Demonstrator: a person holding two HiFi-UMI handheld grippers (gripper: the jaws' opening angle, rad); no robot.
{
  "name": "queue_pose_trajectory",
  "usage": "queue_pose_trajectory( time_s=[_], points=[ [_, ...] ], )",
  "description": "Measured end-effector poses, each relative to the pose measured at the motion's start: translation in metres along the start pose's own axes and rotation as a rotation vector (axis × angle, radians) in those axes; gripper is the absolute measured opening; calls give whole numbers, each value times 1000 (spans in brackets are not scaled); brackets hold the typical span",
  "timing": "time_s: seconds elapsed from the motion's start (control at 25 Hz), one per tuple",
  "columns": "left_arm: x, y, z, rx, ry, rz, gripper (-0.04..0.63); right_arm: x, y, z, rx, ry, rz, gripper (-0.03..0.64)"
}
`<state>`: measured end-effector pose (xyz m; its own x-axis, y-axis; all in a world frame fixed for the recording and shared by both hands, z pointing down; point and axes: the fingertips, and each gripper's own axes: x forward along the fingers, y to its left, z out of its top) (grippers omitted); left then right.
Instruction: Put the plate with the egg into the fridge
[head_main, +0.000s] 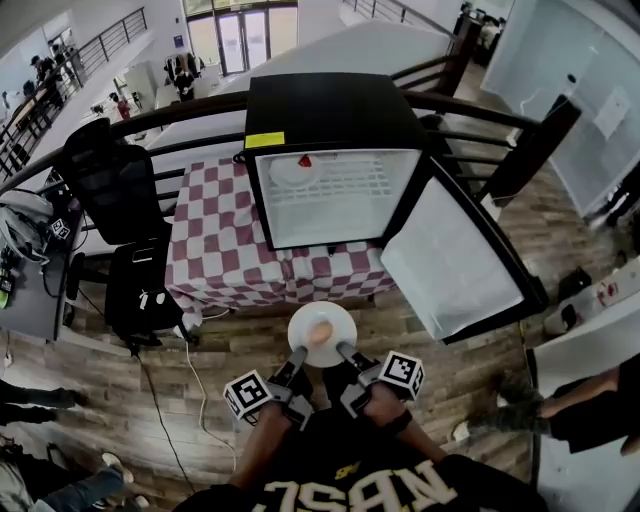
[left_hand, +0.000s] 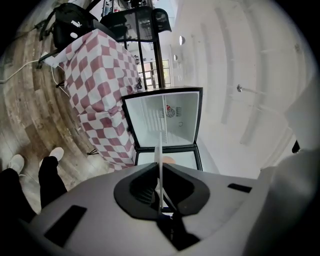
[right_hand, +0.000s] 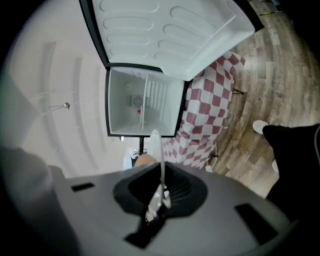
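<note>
A white plate (head_main: 322, 333) with a brownish egg (head_main: 320, 332) on it hangs level over the wooden floor, in front of the small fridge (head_main: 335, 195). My left gripper (head_main: 298, 358) is shut on the plate's near left rim, and my right gripper (head_main: 345, 352) is shut on its near right rim. The fridge stands on a red-checked table (head_main: 215, 240); its door (head_main: 450, 255) is swung open to the right. In the left gripper view the plate (left_hand: 160, 160) shows edge-on between the jaws of the left gripper (left_hand: 160, 192), the egg (left_hand: 169, 160) just beyond. The right gripper (right_hand: 161, 192) pinches the plate (right_hand: 158, 150) likewise.
Inside the fridge, a white dish with something red (head_main: 298, 165) sits on the wire shelf. A black office chair (head_main: 110, 180) and a black bag (head_main: 140, 285) stand left of the table. A cable (head_main: 195, 390) trails on the floor. A person's legs (head_main: 560, 410) are at the right.
</note>
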<state>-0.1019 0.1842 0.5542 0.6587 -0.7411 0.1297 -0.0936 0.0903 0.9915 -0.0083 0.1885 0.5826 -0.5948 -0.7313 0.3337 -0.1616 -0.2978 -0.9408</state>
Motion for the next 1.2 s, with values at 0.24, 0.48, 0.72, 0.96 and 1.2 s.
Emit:
queue_pose_trajectory(
  time_s=[0.24, 0.48, 0.72, 0.96, 1.2],
  points=[
    [67, -22, 34, 22, -29, -27, 35, 44, 27, 64, -15, 15, 31, 35],
    [121, -28, 73, 53, -57, -14, 35, 87, 49, 110, -7, 41, 66, 35],
    [165, -30, 87, 74, -67, -15, 35, 112, 53, 149, -52, 71, 41, 35],
    [193, -20, 92, 98, -80, 22, 35, 125, 48, 176, -103, 95, 41, 35],
    [201, 8, 99, 121, -85, 85, 35, 144, 30, 184, -162, 141, -11, 35]
  ],
)
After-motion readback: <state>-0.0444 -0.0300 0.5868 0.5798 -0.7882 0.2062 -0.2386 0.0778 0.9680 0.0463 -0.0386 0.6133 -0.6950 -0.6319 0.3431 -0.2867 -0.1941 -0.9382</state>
